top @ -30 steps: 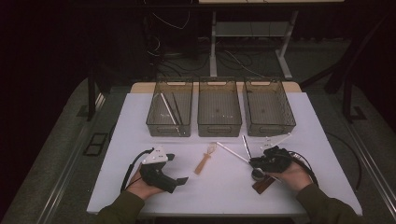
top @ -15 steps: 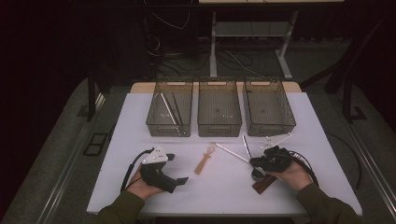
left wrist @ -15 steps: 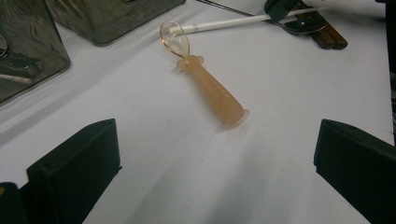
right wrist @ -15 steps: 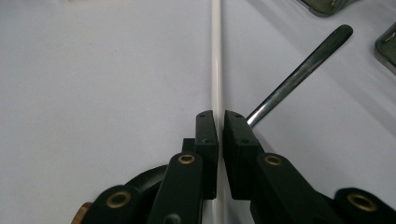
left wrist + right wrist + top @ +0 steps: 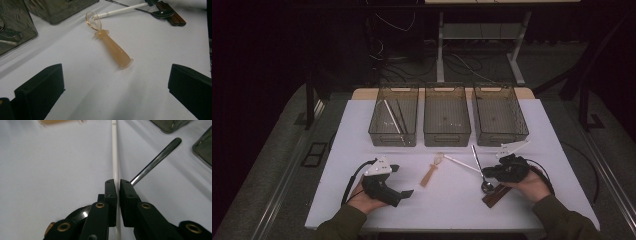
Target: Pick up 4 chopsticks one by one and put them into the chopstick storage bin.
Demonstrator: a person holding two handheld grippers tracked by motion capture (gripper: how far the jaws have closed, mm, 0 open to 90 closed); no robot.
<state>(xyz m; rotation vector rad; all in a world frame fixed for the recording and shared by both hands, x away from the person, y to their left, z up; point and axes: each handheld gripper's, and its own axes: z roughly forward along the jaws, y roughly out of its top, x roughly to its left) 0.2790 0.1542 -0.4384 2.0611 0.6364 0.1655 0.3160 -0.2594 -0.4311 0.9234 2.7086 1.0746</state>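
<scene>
The right gripper [image 5: 118, 185] was clamped on a thin white stick [image 5: 114, 157]. Its jaws had just been closing, and the stick sat between them. In the right gripper view the stick ran straight up from the jaws across the white table [image 5: 50, 170]. A metal spoon [image 5: 156, 160] lay just beside it, with its handle slanting up to the right and its dark bowl low down by the jaws. In the high view the right gripper [image 5: 492, 172] lay near the right side of the table [image 5: 562, 150], held in the person's right hand [image 5: 532, 185]. The stick [image 5: 459, 163] reached from it toward the middle of the table. The spoon [image 5: 478, 167] crossed the stick, and a brown wooden piece [image 5: 496, 196] lay by the spoon's bowl. The left gripper [image 5: 404, 181] rested near the front left of the table in the left hand [image 5: 364, 200]. Its jaws were wide apart and held nothing. In the left gripper view an orange spoon [image 5: 112, 45] with a clear bowl lay on the table ahead of the jaws, apart from them. The stick's [image 5: 120, 11] far end lay close to that clear bowl. Three see-through bins stood in a row at the back of the table. The left bin [image 5: 377, 131] had long thin things lying in it.
</scene>
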